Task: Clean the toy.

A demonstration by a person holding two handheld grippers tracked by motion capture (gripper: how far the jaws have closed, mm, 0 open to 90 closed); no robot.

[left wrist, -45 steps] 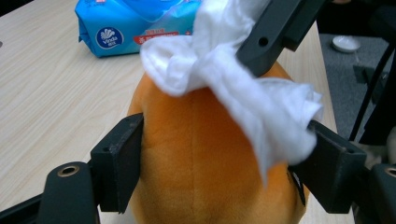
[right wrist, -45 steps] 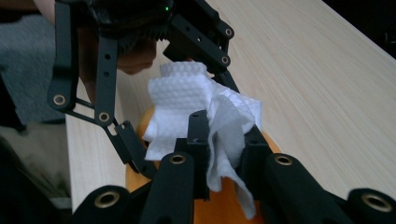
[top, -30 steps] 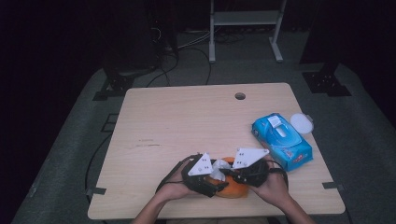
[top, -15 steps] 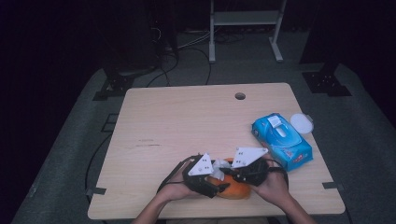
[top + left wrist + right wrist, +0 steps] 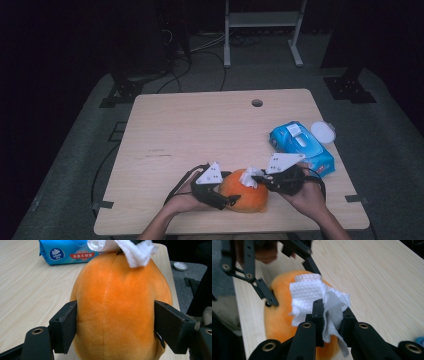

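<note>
Your left hand-held gripper (image 5: 231,201) clamps the orange plush (image 5: 245,191) at the table's (image 5: 200,130) near edge; your right hand-held gripper (image 5: 256,176) pinches a white wipe (image 5: 248,177) on its top. Wiping underway; sides look undone.

Table (image 5: 200,130) left & centre free; wipes pack (image 5: 300,147) + lid (image 5: 323,132) block right edge.

This looks like a lab or recording room set up for test work, not a home. A plain light-wood table (image 5: 200,140) with a cable hole (image 5: 257,103) near its far edge stands on grey carpet (image 5: 75,170) in a dark room. Black stand feet (image 5: 122,95) and loose cables (image 5: 200,47) lie beyond the far edge, beside a white metal rack (image 5: 262,22). Tape strips (image 5: 102,205) mark the floor at the near corners.
</note>
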